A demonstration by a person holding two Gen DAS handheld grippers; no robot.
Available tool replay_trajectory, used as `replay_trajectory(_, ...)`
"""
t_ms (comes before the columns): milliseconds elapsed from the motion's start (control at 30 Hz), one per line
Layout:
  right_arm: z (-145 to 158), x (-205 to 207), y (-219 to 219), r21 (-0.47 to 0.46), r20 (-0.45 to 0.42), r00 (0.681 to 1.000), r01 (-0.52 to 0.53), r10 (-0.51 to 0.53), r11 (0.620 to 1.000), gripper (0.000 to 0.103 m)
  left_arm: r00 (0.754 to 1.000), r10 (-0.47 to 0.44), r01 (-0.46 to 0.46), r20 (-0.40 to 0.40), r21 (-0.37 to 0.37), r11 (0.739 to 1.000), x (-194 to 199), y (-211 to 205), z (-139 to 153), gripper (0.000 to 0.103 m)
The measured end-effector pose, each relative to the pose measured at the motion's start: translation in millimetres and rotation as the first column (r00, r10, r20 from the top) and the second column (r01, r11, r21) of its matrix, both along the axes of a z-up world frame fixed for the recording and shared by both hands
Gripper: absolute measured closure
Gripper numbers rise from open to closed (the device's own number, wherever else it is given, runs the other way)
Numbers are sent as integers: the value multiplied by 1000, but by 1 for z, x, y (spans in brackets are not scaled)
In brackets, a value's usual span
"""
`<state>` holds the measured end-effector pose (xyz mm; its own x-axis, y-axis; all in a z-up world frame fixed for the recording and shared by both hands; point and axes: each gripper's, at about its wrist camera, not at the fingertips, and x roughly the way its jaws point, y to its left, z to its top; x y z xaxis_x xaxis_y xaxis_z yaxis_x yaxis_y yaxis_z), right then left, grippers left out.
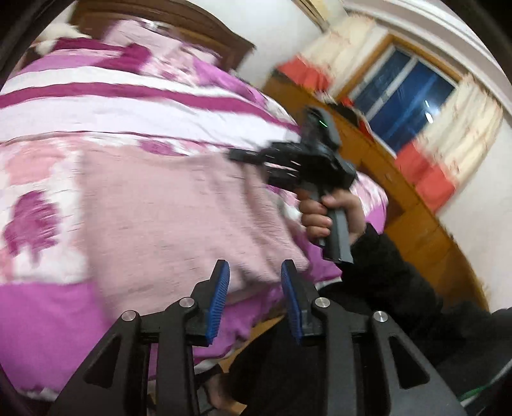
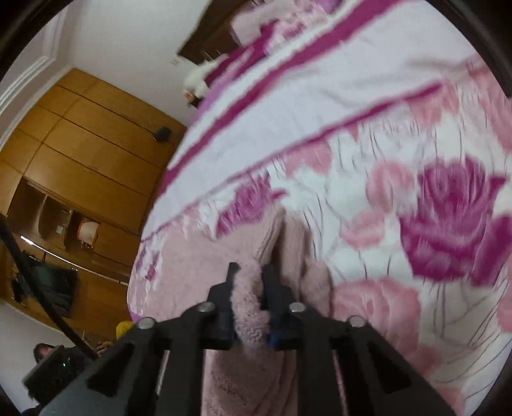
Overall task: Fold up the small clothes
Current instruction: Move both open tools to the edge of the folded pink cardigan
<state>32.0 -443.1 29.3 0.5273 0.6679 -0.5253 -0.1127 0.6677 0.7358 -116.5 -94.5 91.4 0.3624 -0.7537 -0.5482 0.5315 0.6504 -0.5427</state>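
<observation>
A pale pink fleecy garment [image 1: 160, 208] lies spread on the bed, near its front edge. In the left wrist view my left gripper [image 1: 255, 272] hovers over the garment's near corner, blue pads [image 1: 220, 294] apart and nothing between them. A hand in a dark sleeve holds my right gripper [image 1: 238, 156] over the garment's far right edge; the picture is blurred there. In the right wrist view my right gripper [image 2: 249, 272] is shut on a bunched fold of the pink garment [image 2: 249, 307], and the rest of the cloth trails beneath it.
The bed cover [image 1: 96, 105] is white with magenta stripes and pink flowers. A wooden headboard [image 1: 179, 22] stands at the far end. A wooden desk [image 1: 400, 198] sits under a window with curtains to the right. A wooden wardrobe [image 2: 80, 134] stands left of the bed.
</observation>
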Motion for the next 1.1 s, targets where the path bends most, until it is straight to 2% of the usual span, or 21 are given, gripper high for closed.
replay_trajectory(67,8,-1,4,-33,37,999,9,-8,999,90,997,80,-81,23,54,995,-1,16,-5,93)
replay_trajectory(100,9,1,8,-102,40,999,36,-32,994,90,991,129,-133,44,105,985,0,20,-10,93)
replay_trajectory(133,6,4,11,-213,16,997,77,-76,974,79,984,166,-173,57,144,974,1,23,-16,93)
replay_trajectory(167,3,8,12,-263,-13,995,89,-96,961,67,977,203,-211,64,184,960,3,25,-23,93)
replay_trajectory(200,-5,11,11,-302,-64,990,97,-122,948,46,974,218,-225,56,201,954,1,25,-26,93)
replay_trajectory(267,-7,7,3,-276,-90,984,122,-152,953,45,976,219,-214,-6,187,959,3,28,-38,93)
replay_trajectory(333,7,-9,-4,-278,-47,981,170,-191,945,49,978,208,-201,-35,139,970,0,35,-40,93)
replay_trajectory(367,21,-21,-5,-320,4,979,196,-206,927,49,981,191,-187,-33,113,976,-2,39,-40,93)
replay_trajectory(433,40,-40,-5,-391,60,973,229,-224,891,50,991,134,-133,3,103,986,-9,37,-39,91)
replay_trajectory(467,54,-54,-7,-423,85,966,256,-243,869,50,993,103,-109,49,137,985,-14,34,-39,88)
replay_trajectory(500,62,-64,-10,-436,105,960,281,-261,855,50,992,81,-96,92,167,981,-19,32,-39,77)
replay_trajectory(533,72,-73,-17,-445,123,953,302,-276,843,49,986,61,-94,156,214,972,-25,27,-41,64)
replay_trajectory(600,92,-96,-19,-473,157,944,329,-289,817,49,971,55,-125,233,297,947,-28,13,-45,63)
replay_trajectory(633,101,-106,-19,-490,169,943,332,-285,806,49,959,61,-159,275,351,923,-29,6,-49,63)
replay_trajectory(767,136,-138,2,-547,273,928,367,-255,752,49,926,98,-263,365,437,860,-23,-11,-67,65)
replay_trajectory(800,143,-147,9,-530,297,922,374,-247,761,48,925,130,-288,358,436,853,-19,-11,-69,69)
replay_trajectory(867,140,-150,24,-481,289,932,338,-218,809,46,934,176,-295,311,390,873,-12,-5,-70,73)
replay_trajectory(933,125,-146,46,-455,247,953,274,-175,847,46,930,203,-316,308,382,869,-11,1,-69,74)
replay_trajectory(1000,92,-133,78,-459,175,976,200,-132,866,46,922,211,-332,323,385,861,-13,3,-69,76)
replay_trajectory(1067,67,-127,105,-455,150,982,169,-111,874,57,922,226,-337,314,366,867,-14,6,-70,82)
replay_trajectory(1100,55,-126,124,-432,156,984,150,-90,889,67,924,240,-339,299,344,876,-15,9,-70,86)
